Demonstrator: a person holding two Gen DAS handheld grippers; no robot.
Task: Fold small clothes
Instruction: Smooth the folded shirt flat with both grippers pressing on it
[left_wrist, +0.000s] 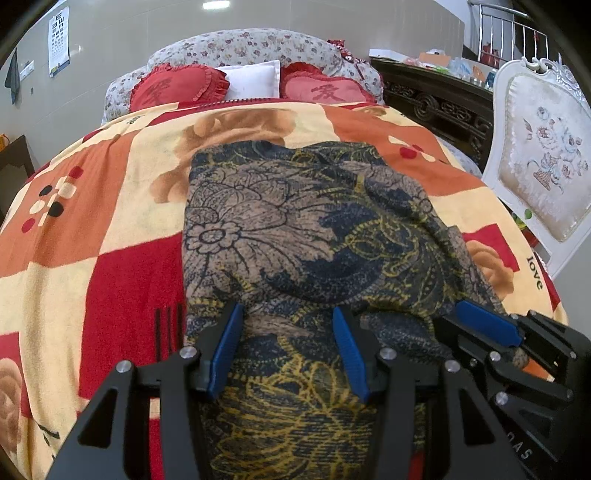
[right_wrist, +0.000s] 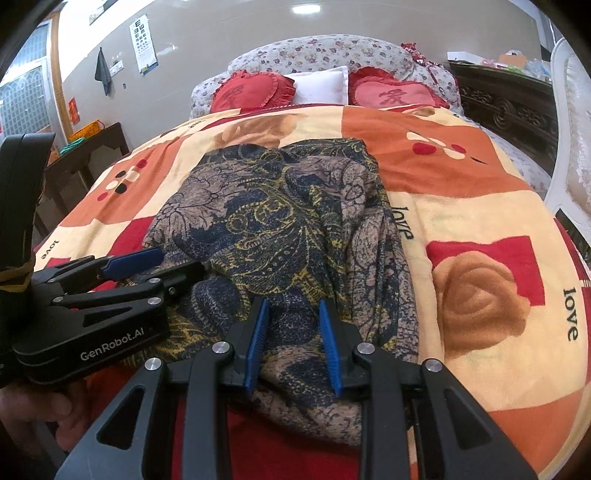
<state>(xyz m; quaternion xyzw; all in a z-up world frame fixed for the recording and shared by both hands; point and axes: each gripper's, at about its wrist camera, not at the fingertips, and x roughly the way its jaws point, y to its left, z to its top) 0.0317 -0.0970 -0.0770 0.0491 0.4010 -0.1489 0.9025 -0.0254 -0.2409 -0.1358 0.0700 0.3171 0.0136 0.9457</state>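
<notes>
A dark blue, tan and yellow floral garment (left_wrist: 295, 229) lies spread lengthwise on the bed's blanket; it also shows in the right wrist view (right_wrist: 280, 221). My left gripper (left_wrist: 288, 314) is open, its blue pads (left_wrist: 229, 347) straddling the garment's near end, just above the cloth. My right gripper (right_wrist: 293, 306) is open over the near right part of the garment, pads apart with nothing between them. Each gripper shows in the other's view: the right one (left_wrist: 491, 325) at the garment's right edge, the left one (right_wrist: 147, 262) at its left.
The red, orange and cream blanket (left_wrist: 92, 229) covers the bed. Two red heart cushions (left_wrist: 177, 86) and a white pillow (left_wrist: 255, 79) lie at the headboard. A white chair (left_wrist: 539, 166) stands close on the right, a dark carved cabinet (left_wrist: 436, 96) behind, a dark side table (right_wrist: 85, 155) on the left.
</notes>
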